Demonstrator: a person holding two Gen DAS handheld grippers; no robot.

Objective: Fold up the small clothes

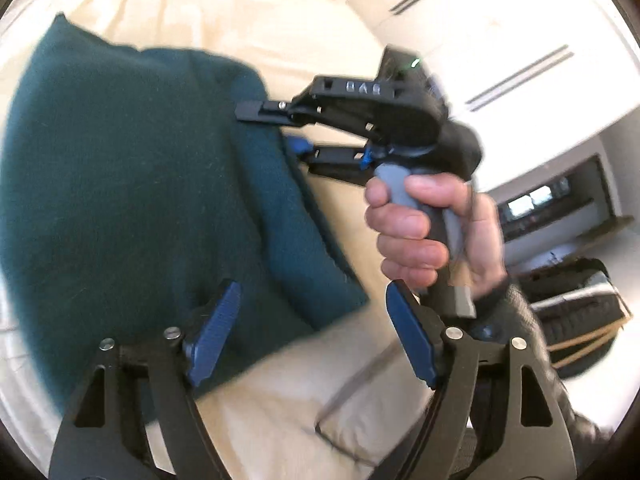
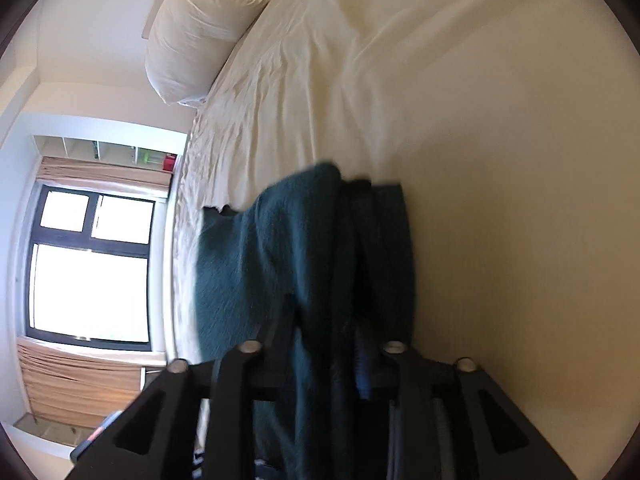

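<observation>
garment (image 1: 120, 168) on bed (image 1: 260, 400) | pillow (image 2: 200, 28) behind garment

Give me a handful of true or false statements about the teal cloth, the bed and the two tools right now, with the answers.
1. The teal cloth lies on a cream bed sheet. True.
2. The left tool is clamped on the cloth. False: its pads are apart, with nothing between them.
3. Cloth drapes over the right tool. True.
4. The cloth is red. False: dark teal.
5. A white pillow sits on the floor. False: on the bed.
</observation>
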